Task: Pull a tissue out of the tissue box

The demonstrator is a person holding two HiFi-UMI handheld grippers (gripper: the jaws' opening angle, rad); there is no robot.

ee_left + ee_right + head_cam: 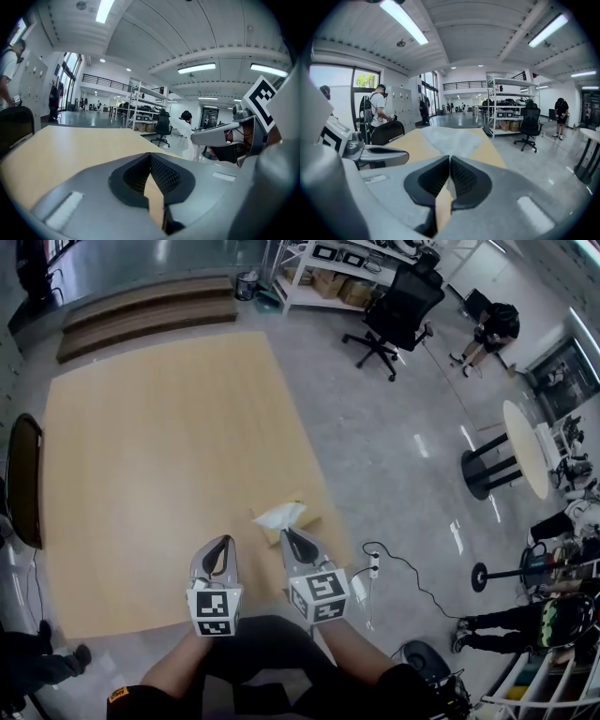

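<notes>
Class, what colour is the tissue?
White; the thin paper tissue shows best in the head view.

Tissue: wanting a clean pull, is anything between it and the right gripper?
Nothing visible does. The right gripper has its jaws shut on the tissue itself, above the tissue box; the left gripper sits apart to the side, shut and empty.

A glossy grey floor [403,456] carries a black office chair [403,301] near white shelving [323,273], strip lights [401,21] overhead.

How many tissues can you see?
1. The tissue sticks up from the box at the table's right edge, pinched in the right hand-held gripper. More may hide inside the box.
</notes>
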